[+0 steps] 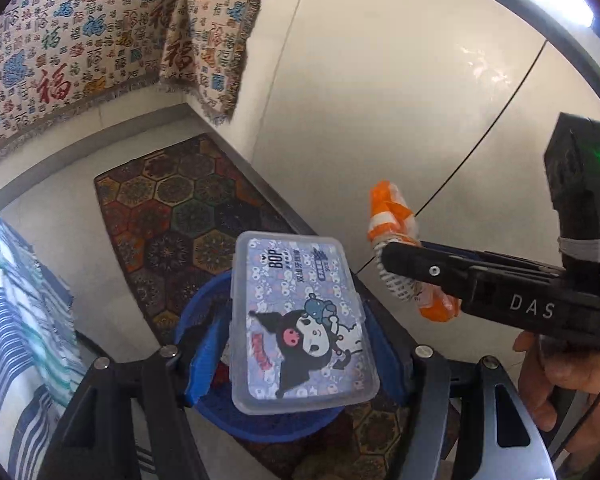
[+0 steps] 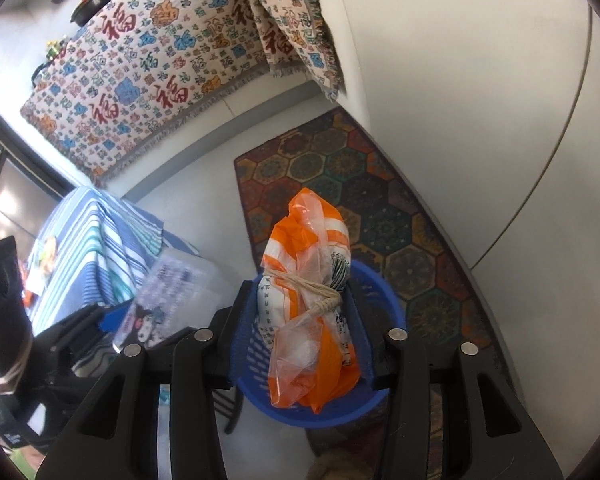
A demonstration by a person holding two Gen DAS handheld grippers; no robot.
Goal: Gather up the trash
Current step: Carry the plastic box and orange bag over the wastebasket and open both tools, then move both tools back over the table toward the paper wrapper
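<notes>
- Left gripper (image 1: pixel 296 354), jaws wide, clamps a clear rectangular plastic box with cartoon print (image 1: pixel 300 320) above a round blue plastic basket (image 1: pixel 260 426).
- Right gripper (image 2: pixel 310 336) clamps a tied orange-and-white plastic bag (image 2: pixel 312 304) over the same basket.

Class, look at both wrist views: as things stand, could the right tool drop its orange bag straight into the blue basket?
Probably yes. The right tool holds the orange bag right above the blue basket, whose mouth looks open below. The plastic box in the left tool also hovers there and might crowd it.
</notes>
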